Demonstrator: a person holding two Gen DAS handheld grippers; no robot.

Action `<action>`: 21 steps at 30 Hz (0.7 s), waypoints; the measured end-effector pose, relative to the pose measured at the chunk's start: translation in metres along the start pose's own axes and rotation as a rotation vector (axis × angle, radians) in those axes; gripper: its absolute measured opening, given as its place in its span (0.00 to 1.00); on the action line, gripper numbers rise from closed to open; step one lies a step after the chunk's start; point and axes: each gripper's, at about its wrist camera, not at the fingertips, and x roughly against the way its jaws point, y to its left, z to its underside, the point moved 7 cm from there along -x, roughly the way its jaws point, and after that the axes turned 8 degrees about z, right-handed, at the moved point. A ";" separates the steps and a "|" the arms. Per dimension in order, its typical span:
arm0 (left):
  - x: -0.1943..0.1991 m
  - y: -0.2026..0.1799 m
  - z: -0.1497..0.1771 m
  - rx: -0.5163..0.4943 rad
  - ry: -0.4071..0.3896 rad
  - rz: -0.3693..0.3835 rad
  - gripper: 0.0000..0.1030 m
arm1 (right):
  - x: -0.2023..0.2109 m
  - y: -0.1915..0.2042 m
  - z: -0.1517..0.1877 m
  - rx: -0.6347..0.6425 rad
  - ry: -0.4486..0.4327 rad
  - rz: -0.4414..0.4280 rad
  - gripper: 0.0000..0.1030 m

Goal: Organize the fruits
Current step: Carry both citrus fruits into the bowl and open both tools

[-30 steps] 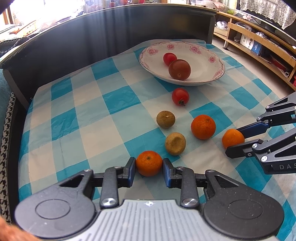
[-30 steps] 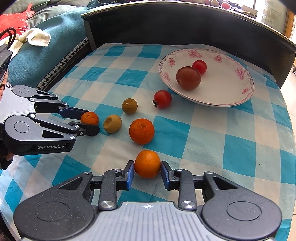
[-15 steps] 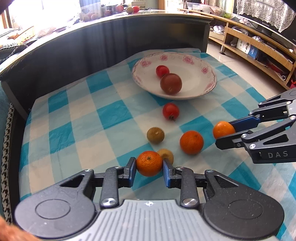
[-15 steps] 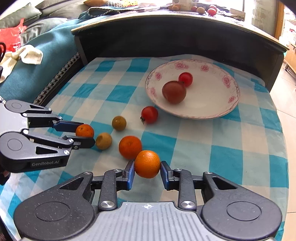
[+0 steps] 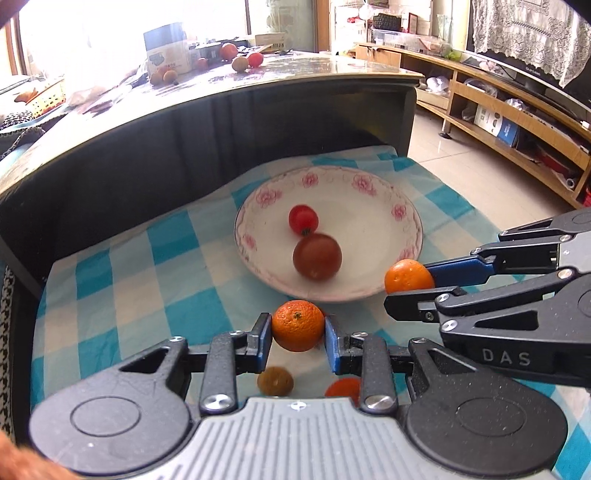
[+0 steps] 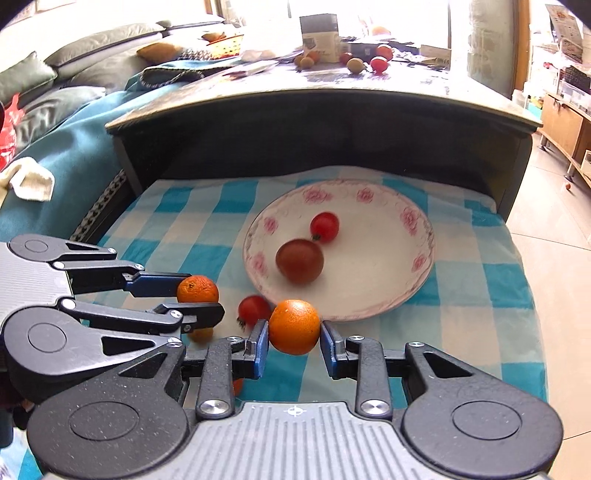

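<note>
Left wrist view: the left hand-held gripper (image 5: 297,332) stayed clamped on an orange (image 5: 297,325), now lifted off the checked cloth (image 5: 133,295). A second ago the floral plate (image 5: 369,192) lay far ahead; now it sat just ahead. Drop looked close.

Right wrist view: the right hand-held gripper (image 6: 294,334) also gripped its orange (image 6: 294,326), raised to the plate's near rim. A loose tomato (image 6: 253,308), earlier well ahead, now lay just left of its fingers.

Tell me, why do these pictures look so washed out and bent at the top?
Left wrist view: window glare bleaches the upper left, and the fisheye lens bows the dark tabletop edge. Right wrist view: backlight blows out the top centre, and the plate looks slightly motion-blurred.
</note>
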 end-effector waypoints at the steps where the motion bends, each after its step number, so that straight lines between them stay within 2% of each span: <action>1: -0.003 0.000 -0.003 0.004 -0.002 -0.006 0.38 | -0.002 -0.002 -0.002 -0.009 -0.002 0.005 0.24; 9: -0.023 0.002 -0.016 0.026 -0.002 -0.012 0.38 | -0.022 -0.019 -0.008 -0.047 0.009 0.036 0.24; 21: -0.041 0.012 -0.022 0.053 0.000 0.001 0.38 | -0.042 -0.026 -0.012 -0.074 0.015 0.032 0.24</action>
